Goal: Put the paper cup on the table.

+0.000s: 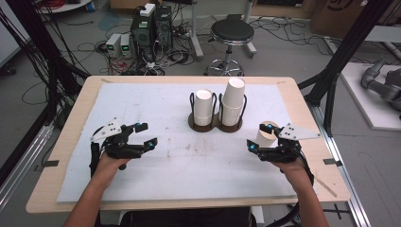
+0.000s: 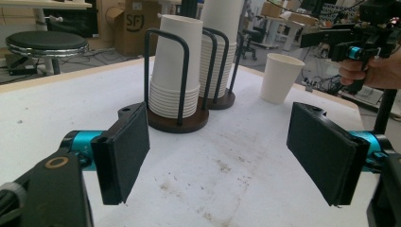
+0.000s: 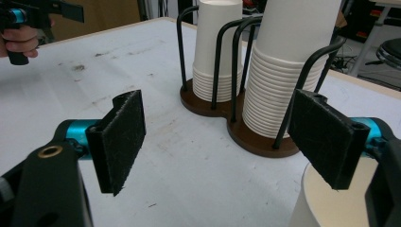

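Observation:
A dark wooden cup holder [image 1: 215, 125] with black wire hoops stands at the middle back of the white mat. It carries a short stack of white paper cups [image 1: 204, 107] and a taller stack [image 1: 233, 100]. One single paper cup [image 1: 266, 136] stands upside down at the right, against my right gripper [image 1: 258, 137], which is open. In the right gripper view this cup [image 3: 326, 203] sits below the right-hand jaw, not between the two. My left gripper [image 1: 145, 135] is open and holds nothing, well to the left of the holder [image 2: 177, 120]; the single cup [image 2: 280, 78] stands beyond it.
The white mat [image 1: 156, 109] covers most of the wooden table [image 1: 75, 118]. Behind the table are a black stool [image 1: 231, 33], computer towers [image 1: 151, 28] and floor cables. Black frame posts [image 1: 340, 61] rise at the right.

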Demonstrator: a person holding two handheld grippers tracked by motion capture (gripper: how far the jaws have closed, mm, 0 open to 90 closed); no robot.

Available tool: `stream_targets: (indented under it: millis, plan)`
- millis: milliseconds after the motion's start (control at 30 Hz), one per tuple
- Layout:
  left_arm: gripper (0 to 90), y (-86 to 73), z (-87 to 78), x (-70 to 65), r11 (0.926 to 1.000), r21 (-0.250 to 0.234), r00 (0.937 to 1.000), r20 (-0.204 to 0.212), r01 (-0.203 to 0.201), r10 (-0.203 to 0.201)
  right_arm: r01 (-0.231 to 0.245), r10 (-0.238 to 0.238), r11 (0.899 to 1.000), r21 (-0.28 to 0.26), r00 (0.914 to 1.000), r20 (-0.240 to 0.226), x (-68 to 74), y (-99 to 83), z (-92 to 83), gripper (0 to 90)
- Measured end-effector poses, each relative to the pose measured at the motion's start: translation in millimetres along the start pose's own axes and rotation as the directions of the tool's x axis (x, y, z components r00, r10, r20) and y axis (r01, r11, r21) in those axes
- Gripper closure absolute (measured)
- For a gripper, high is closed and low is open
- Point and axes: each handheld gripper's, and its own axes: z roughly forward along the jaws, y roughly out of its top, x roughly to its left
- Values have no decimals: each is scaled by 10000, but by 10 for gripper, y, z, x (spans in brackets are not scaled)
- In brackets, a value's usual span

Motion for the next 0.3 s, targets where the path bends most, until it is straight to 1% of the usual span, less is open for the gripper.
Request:
stream_targets:
  millis: [300]
  plan:
    - [220, -7, -18, 16, 9999, -85, 9999, -108, 71, -72, -59, 59, 10000, -9, 10000, -2, 6, -25, -7, 206]
